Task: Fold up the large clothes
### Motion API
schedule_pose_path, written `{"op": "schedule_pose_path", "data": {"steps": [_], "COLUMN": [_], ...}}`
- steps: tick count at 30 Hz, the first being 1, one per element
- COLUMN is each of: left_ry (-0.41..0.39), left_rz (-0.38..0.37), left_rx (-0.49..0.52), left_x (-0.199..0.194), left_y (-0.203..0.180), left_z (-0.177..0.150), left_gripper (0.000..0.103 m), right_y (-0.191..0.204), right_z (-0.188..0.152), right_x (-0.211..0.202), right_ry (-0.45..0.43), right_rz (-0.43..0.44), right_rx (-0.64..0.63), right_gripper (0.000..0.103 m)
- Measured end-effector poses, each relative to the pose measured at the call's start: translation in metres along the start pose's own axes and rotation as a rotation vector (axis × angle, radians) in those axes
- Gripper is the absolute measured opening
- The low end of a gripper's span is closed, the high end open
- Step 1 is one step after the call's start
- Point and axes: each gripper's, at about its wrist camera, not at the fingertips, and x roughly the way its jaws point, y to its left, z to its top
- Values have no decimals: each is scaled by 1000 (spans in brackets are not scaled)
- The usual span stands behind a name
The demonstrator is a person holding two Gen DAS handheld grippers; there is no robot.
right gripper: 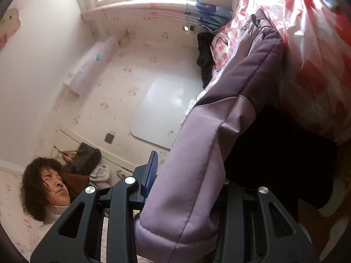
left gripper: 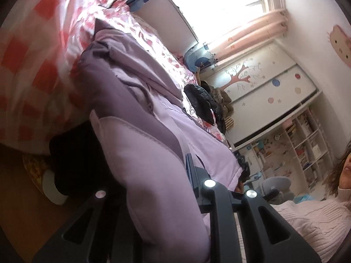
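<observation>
A large padded jacket in light and dark purple (left gripper: pixel 136 100) lies on a bed with a pink and red checked cover (left gripper: pixel 33 50). My left gripper (left gripper: pixel 144 175) is shut on a light purple part of the jacket, which fills the space between its fingers. My right gripper (right gripper: pixel 188 175) is shut on another light purple edge of the same jacket (right gripper: pixel 197 153), lifted off the bed. The blue pad of one right finger (right gripper: pixel 151 171) shows beside the fabric. The other fingers are hidden by cloth.
A pile of dark clothes (left gripper: pixel 204 100) lies further along the bed. A window (left gripper: pixel 219 4), a wardrobe (left gripper: pixel 263 83), shelves (left gripper: pixel 302 142) and a grey chair (left gripper: pixel 276 188) stand beyond. The person (right gripper: pixel 48 186) holding the grippers is close behind. A black garment (right gripper: pixel 274 153) hangs by the bed's edge.
</observation>
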Motion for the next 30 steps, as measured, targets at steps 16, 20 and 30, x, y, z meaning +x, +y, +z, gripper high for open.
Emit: {"op": "schedule_pose_path", "data": {"steps": [16,20,30], "left_ry": [-173,-200,-247], "left_rz": [-128,-135,-128], "left_rx": [32,61,49], "left_x": [-1,7,33], "left_y": [-29,-38,-32], "left_z": [80,115,192], "left_gripper": [18,18,18], "right_y": [37,50,55], "right_z": [83,114,194], "right_x": [50,65,108], "right_ry": [-113,-111,-125], "right_rz": [167,174,174], "right_rx": [-128,-160,-171], "right_gripper": [34,34,34]}}
